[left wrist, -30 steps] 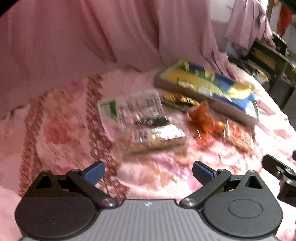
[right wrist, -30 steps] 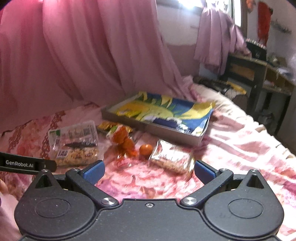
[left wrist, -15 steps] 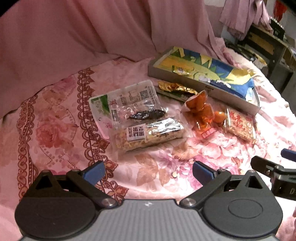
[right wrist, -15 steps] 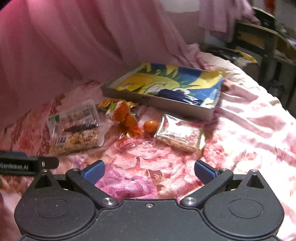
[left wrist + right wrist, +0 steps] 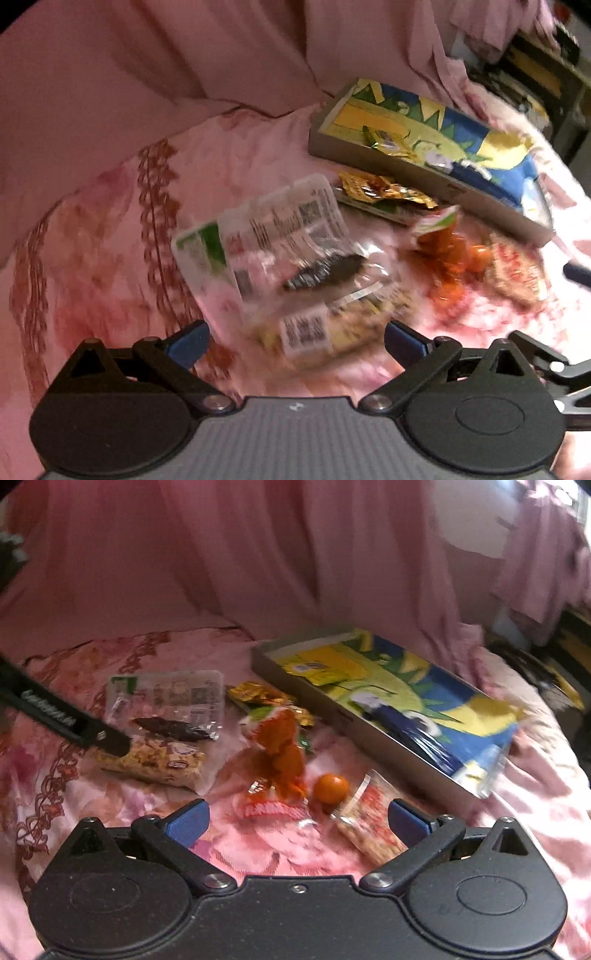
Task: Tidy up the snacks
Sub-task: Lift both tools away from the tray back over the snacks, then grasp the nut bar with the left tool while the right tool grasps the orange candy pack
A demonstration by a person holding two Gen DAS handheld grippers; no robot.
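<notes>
Snacks lie loose on the pink bedspread point(image 5: 535, 782), none of them gripped: the grain bar pack point(image 5: 325, 328) sits just ahead of the left gripper point(image 5: 295, 338), between its parted fingers, and the orange candy bag point(image 5: 282, 753) and peanut pack point(image 5: 373, 823) lie ahead of the right gripper point(image 5: 297, 819), which is also wide apart and empty. The step in hand appears to be the approach for a first pick. Next, one gripper probably needs to lower onto a pack, pinch it, and carry it to the printed tray point(image 5: 332, 705) further ahead on the right.
</notes>
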